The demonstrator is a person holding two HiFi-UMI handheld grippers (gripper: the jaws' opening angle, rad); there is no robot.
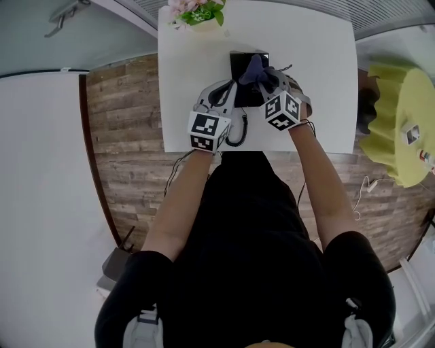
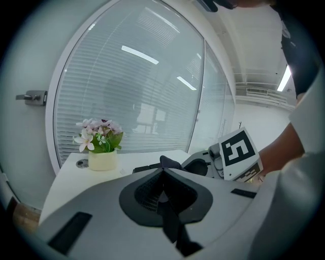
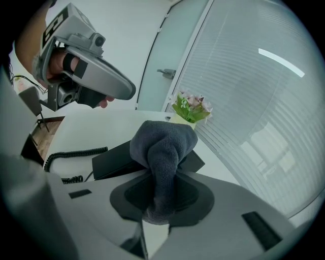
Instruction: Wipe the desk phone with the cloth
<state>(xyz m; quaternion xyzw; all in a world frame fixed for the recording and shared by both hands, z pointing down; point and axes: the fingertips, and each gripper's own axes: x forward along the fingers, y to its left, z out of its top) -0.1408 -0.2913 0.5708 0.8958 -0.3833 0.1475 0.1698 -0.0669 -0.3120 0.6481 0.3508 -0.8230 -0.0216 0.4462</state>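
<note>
The desk phone [image 1: 242,68], black and flat, lies near the middle of the white tabletop [image 1: 319,81], a little toward the person's left. Its coiled cord [image 1: 238,132] loops off its near side and runs toward the near edge.

The right gripper [image 1: 272,84] is clamped on the cloth [image 1: 261,71], a dark grey terry rag. In the right gripper view the jaws pinch one end of the cloth [image 3: 162,144] between the dark pads of that gripper [image 3: 161,184]. The rest bunches forward in a rounded lump over the phone [image 3: 114,160]. From the head view the lump sits on the phone's far right part. I cannot tell whether it presses on the phone or hangs just above it.

The left gripper [image 1: 228,91] is over the phone's left side. Its own view shows its jaws [image 2: 163,173] closed tight along one line with nothing between them. Beyond them the tip of the cloth [image 2: 170,162] and a strip of the phone [image 2: 144,167] show, and the right gripper [image 2: 199,165] with its marker cube is just to the right. In the right gripper view the left gripper [image 3: 129,92] hangs clear above the tabletop [image 3: 91,132], with the coiled cord [image 3: 71,154] lying beneath it.

A small pot of pink and white flowers [image 1: 197,13] stands at the far left corner of the tabletop, apart from the phone. It appears again in the left gripper view [image 2: 101,152] and the right gripper view [image 3: 190,109]. Behind it is a curved glass wall with blinds [image 2: 142,91]. The table stands on a wood plank floor [image 1: 129,115].
</note>
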